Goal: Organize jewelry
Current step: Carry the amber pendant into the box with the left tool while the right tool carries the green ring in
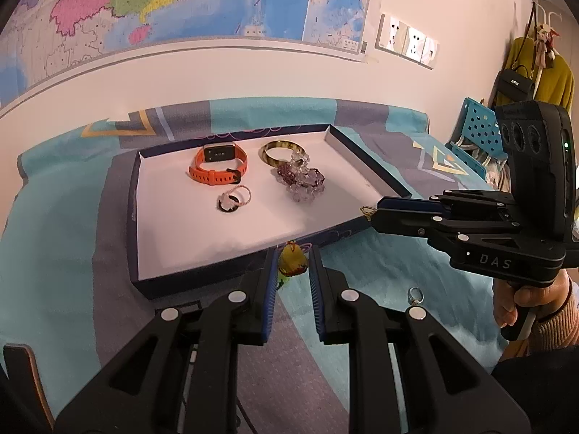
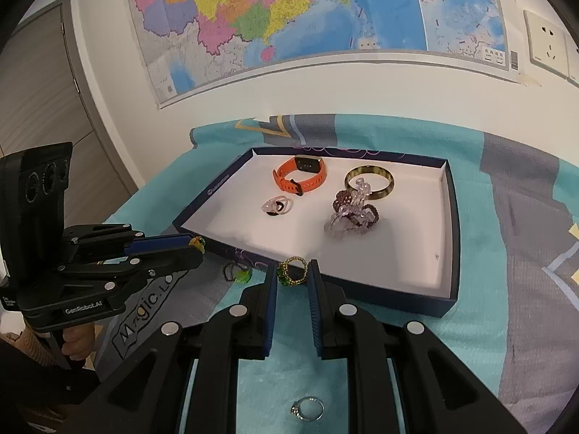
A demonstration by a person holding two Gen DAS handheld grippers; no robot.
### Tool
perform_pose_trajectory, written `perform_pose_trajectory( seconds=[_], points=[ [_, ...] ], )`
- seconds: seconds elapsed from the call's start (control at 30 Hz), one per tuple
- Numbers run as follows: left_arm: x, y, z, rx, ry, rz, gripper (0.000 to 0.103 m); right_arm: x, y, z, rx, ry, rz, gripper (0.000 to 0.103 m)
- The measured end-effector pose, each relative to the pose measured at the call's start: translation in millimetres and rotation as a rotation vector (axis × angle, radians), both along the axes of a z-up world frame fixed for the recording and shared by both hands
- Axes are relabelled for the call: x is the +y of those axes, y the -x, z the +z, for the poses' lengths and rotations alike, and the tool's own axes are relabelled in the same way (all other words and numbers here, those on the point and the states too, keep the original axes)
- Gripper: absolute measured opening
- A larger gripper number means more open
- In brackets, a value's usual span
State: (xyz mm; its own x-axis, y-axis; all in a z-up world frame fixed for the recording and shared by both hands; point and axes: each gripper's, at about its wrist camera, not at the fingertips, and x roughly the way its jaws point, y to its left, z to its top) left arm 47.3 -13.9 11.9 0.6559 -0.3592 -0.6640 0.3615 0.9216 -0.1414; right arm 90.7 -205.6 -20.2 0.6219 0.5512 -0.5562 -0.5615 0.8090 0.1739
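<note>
A shallow dark-blue tray with a white floor (image 1: 231,253) (image 2: 448,238) lies on the cloth. In it are an orange watch (image 1: 218,166) (image 2: 302,177), a gold bangle (image 1: 280,151) (image 2: 369,182), a purple bead cluster (image 1: 302,181) (image 2: 353,213) and a small pink ring (image 1: 233,199) (image 2: 277,206). My left gripper (image 1: 293,262) is shut on a yellow-and-green bead ornament (image 1: 292,261) (image 2: 196,242) just before the tray's near wall. My right gripper (image 2: 292,273) is shut on a gold beaded ring (image 2: 292,271) (image 1: 368,212) at the tray's near edge.
A silver ring (image 1: 415,295) (image 2: 307,408) lies on the teal cloth near me. A dark beaded piece with a green stone (image 2: 237,273) lies by the tray's corner. A blue perforated crate (image 1: 477,137) stands at the right; a map covers the wall behind.
</note>
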Motion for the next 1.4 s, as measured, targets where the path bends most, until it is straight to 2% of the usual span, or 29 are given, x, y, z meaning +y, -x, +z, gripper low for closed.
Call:
perform_pose_trajectory(
  seconds=[1.4],
  points=[
    [6.1, -44.9, -1.5, 0.007, -0.027, 0.050, 0.018, 5.8, -45.8, 0.7, 0.014, 0.008, -0.014, 0.015]
  ],
)
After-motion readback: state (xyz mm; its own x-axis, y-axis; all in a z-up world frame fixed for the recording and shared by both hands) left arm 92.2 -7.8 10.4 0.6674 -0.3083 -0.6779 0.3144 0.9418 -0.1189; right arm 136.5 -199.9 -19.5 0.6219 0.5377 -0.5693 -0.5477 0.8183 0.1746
